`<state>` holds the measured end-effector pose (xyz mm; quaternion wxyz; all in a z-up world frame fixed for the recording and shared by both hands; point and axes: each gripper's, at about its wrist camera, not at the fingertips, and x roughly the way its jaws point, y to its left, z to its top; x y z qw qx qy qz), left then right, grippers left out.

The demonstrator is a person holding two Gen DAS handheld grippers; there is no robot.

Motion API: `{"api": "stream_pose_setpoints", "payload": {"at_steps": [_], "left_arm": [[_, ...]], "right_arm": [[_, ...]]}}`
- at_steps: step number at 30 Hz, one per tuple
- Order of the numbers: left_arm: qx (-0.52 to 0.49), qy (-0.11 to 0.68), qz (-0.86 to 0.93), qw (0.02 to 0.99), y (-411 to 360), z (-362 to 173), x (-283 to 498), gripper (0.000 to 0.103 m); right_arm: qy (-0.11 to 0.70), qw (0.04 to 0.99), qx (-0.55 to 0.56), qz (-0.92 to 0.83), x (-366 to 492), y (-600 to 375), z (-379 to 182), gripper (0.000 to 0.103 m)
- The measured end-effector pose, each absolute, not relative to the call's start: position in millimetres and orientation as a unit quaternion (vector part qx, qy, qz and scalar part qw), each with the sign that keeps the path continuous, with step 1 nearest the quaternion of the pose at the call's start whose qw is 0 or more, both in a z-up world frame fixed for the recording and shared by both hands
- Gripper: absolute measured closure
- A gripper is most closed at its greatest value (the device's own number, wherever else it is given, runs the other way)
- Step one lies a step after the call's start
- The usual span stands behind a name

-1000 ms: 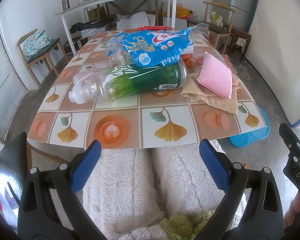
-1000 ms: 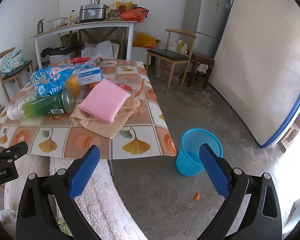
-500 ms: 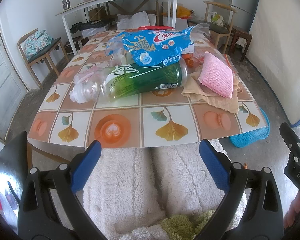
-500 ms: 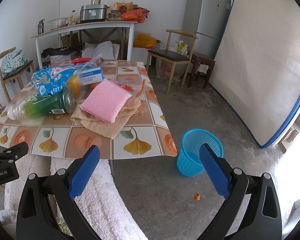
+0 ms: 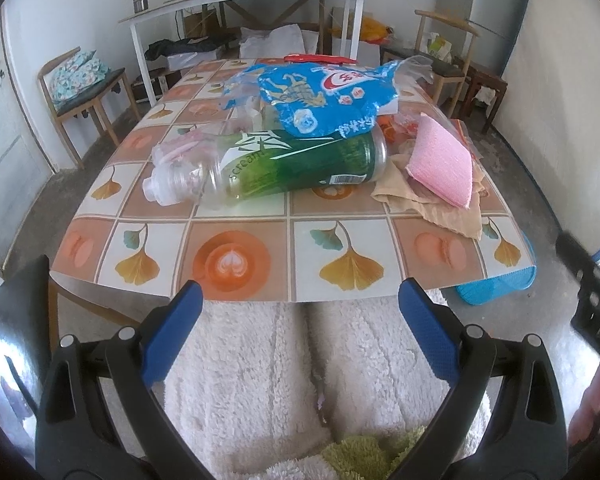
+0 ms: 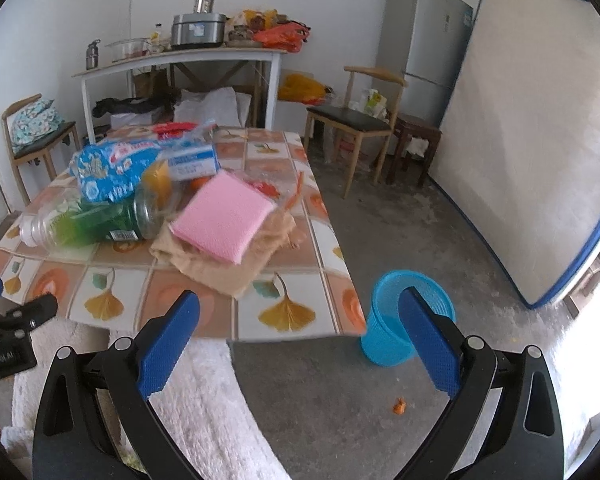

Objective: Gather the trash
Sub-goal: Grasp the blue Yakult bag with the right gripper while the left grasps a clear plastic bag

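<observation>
A clear plastic bottle with a green label (image 5: 276,166) (image 6: 96,220) lies on its side on the patterned table (image 5: 228,260) (image 6: 292,312). A blue snack bag (image 5: 324,96) (image 6: 108,170) rests on top of it. To the right, a pink sponge (image 5: 440,164) (image 6: 220,220) sits on a crumpled tan cloth (image 5: 448,212) (image 6: 224,272). A blue mesh bin (image 6: 400,320) (image 5: 496,288) stands on the floor right of the table. My left gripper (image 5: 300,336) is open before the table's near edge. My right gripper (image 6: 300,344) is open too, holding nothing.
The person's fluffy white-clad lap (image 5: 312,368) lies under both grippers. Wooden chairs (image 5: 80,92) (image 6: 352,120) flank the table, and a white shelf table (image 6: 180,60) stands behind. A fridge (image 6: 424,40) and a mattress (image 6: 528,160) line the right wall. An orange scrap (image 6: 399,405) lies on the floor.
The right gripper has swung slightly left and nearer the table, so table and bin sit lower and larger in its view. The left gripper has barely moved.
</observation>
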<state>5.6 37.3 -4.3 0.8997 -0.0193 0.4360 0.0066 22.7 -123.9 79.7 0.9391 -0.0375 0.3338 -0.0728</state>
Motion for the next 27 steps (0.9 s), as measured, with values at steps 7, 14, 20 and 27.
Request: {"api": "stream_pose_setpoints", "payload": {"at_steps": [7, 14, 20, 27], "left_arm": [[-0.032, 0.427, 0.001, 0.904, 52.7, -12.9, 21.2, 0.009], [-0.052, 0.374, 0.002, 0.926, 79.5, -6.3, 37.2, 0.009], [-0.099, 0.364, -0.026, 0.926, 101.0, -12.2, 52.2, 0.009], [-0.106, 0.367, -0.046, 0.923, 109.4, -29.2, 65.5, 0.009]], "right_arm": [[0.300, 0.952, -0.031, 0.058, 76.4, -104.7, 109.5, 0.006], [0.315, 0.929, -0.022, 0.192, 164.5, -56.4, 136.1, 0.006], [0.389, 0.886, -0.073, 0.243, 235.4, -11.0, 111.2, 0.006], [0.465, 0.840, -0.110, 0.255, 276.4, 12.6, 65.8, 0.006]]}}
